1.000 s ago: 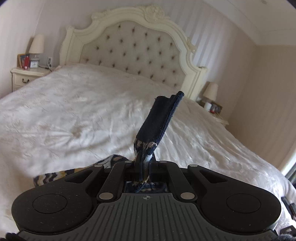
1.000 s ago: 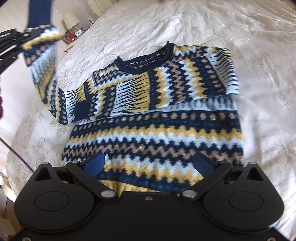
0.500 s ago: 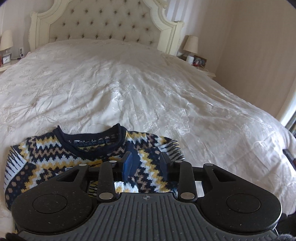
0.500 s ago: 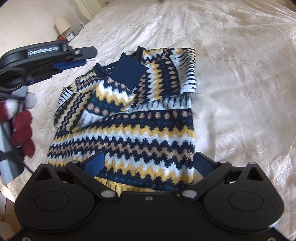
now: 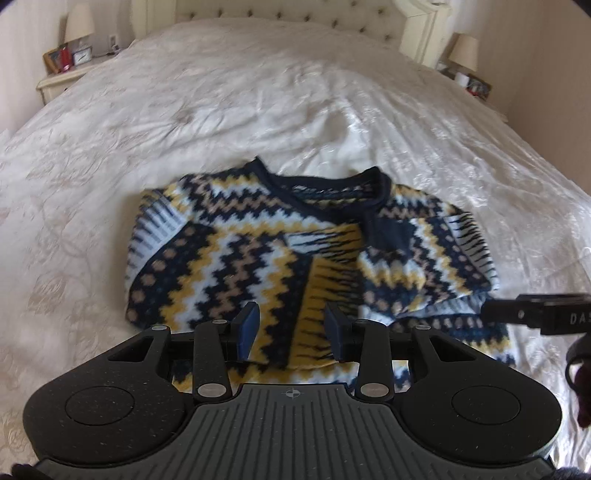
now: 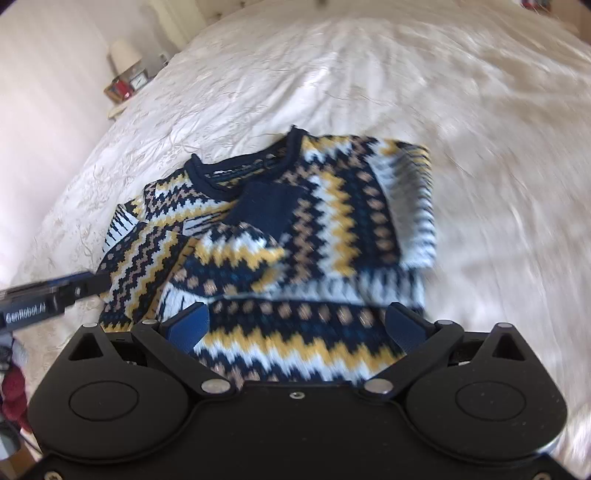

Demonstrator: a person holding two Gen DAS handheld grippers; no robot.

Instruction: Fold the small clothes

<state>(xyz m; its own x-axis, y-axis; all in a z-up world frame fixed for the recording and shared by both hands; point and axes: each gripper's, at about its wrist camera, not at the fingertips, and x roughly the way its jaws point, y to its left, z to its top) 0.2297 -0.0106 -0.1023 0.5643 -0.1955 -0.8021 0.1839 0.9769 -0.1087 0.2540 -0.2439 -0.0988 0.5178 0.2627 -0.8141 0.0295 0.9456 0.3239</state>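
My left hand-held gripper point(image 5: 291, 332) hangs released over the hem end of one sweater point(image 5: 258, 258), its two blue pads apart with nothing between them. My right hand-held gripper point(image 6: 295, 328) is spread wider still, also empty, above the same hem. The sweater lies flat on the bed point(image 5: 258, 92), its long axis running from me toward the headboard point(image 5: 295, 11), collar point(image 5: 325, 188) pointing at the headboard. Both sleeves are folded in across the chest, and one navy cuff point(image 6: 269, 206) rests just below the collar. I count two lamps, one lamp point(image 5: 77, 22) on either side of the headboard.
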